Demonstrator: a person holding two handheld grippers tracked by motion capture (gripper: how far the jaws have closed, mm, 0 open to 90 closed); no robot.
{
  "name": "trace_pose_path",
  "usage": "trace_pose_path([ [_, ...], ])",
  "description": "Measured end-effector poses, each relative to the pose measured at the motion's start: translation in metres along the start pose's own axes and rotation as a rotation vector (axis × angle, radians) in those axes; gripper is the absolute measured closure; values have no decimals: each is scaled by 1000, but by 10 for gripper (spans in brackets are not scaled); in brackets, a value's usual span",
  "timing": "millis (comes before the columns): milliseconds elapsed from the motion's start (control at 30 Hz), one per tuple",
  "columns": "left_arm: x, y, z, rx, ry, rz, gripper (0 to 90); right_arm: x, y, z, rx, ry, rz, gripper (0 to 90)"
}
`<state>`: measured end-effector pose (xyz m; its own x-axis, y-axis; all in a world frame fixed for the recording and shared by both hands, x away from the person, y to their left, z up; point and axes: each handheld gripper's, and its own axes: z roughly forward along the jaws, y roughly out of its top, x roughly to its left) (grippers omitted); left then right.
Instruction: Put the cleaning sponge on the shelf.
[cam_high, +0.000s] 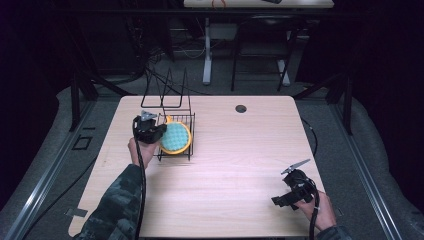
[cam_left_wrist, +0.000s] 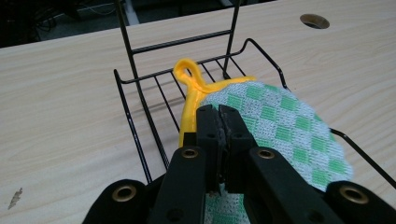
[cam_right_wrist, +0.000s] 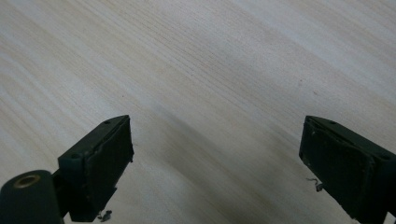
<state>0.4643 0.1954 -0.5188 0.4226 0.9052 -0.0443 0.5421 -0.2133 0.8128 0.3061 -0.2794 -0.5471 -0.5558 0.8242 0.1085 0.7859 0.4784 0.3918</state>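
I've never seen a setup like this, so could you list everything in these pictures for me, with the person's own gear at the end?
Table: one, pale wood, centre; round hole near its far edge.
Wire rack: one, black, far left of the table.
Potholder: one, round, green-and-white checked with yellow rim and loop, lying in the rack.
Second table: one, pale, behind.
Left gripper: one, black, shut on the potholder.
Right gripper: one, black, jaws wide apart over bare wood, near right.
Camouflage sleeve: one, lower left.
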Motion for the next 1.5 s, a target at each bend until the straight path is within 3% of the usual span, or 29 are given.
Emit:
trace_pose_path([
  [467,6,-1,14,27,4,-17,882,1,0,0,1,2,0,95],
  [767,8,0,19,45,-19,-20,840,0,-1,-1,-6,3,-2,94],
  [867,9,1,18,57,-27,-26,784,1,0,-2,-4,2,-4,94],
  [1067,4,5,17,87,-10,-9,497,2,-1,-2,-5,1,-5,93],
  [1167,3,6,16,79,-10,-5,390,2,-1,-3,-15,0,5,93],
  [1500,3,8,4,52,-32,-7,203,1,-1,-4,-15,-5,-3,91],
])
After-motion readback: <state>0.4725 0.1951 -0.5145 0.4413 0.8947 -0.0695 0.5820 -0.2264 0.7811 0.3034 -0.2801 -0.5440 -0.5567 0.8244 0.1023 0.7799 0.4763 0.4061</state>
